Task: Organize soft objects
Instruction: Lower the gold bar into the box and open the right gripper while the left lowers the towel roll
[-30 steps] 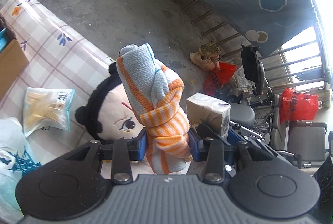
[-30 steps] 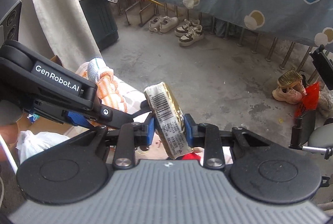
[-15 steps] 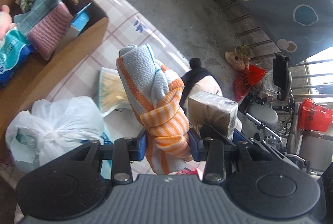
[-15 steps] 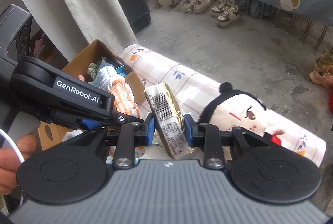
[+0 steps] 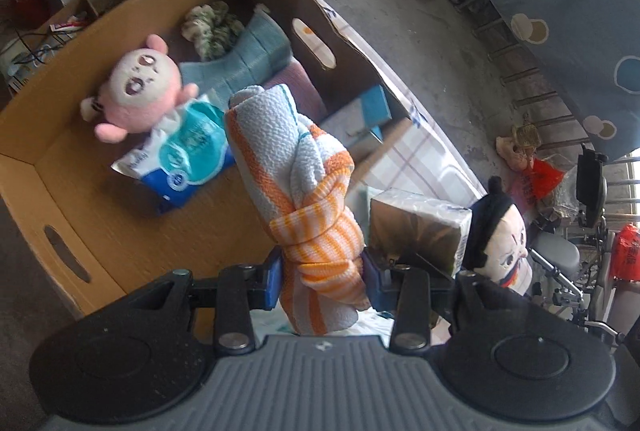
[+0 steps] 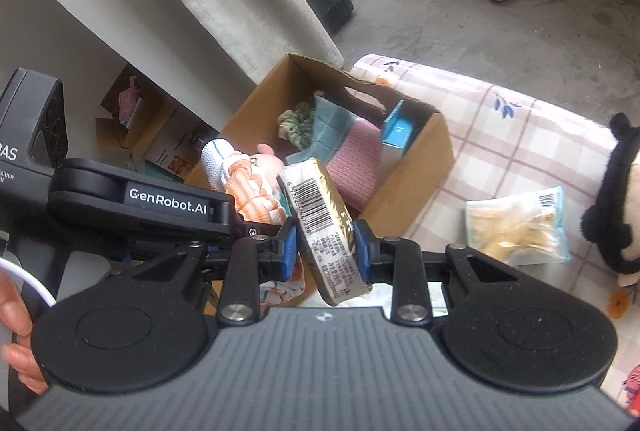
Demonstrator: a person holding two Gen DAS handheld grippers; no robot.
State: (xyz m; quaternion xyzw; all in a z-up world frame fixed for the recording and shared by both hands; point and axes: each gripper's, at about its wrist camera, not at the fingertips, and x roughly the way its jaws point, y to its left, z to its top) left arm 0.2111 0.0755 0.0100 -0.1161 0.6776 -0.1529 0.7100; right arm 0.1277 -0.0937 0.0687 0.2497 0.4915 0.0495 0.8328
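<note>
Both loads have travelled together in the last second; a moment ago the left hand-held gripper (image 5: 322, 281) looked out over the checked bench with the black-haired doll and a clear snack bag below it, and now the open cardboard box (image 5: 38, 159) fills its view; the knotted orange-and-white towel (image 5: 296, 191) is clamped between its blue pads just as before, hanging above the box's bare near floor. The right hand-held gripper (image 6: 325, 251) has swung the same way; its jaws stand narrow on the gold-wrapped pack (image 6: 320, 227), barcode up, and the box (image 6: 412, 183) has come from the far edge of its view to sit just ahead of the pack; neither grip has altered during the carry.

Inside the box lie a pink plush toy (image 5: 138, 87), a blue-and-white wipes packet (image 5: 180, 155), a teal cloth (image 5: 244, 67), a pink-red cloth (image 6: 356, 159) and a mottled green bundle (image 5: 210, 27). On the checked bench (image 6: 516, 135), outside the box, are the black-haired doll (image 5: 500, 235) and the clear snack bag (image 6: 520, 227).

So the carrying leg looks nearly spent and release is the step in hand; the towel seems placed over free space, though the fisheye view makes it hard to tell whether the pack has cleared the box's near wall yet; the doll seems the obvious soft thing not yet gathered.
</note>
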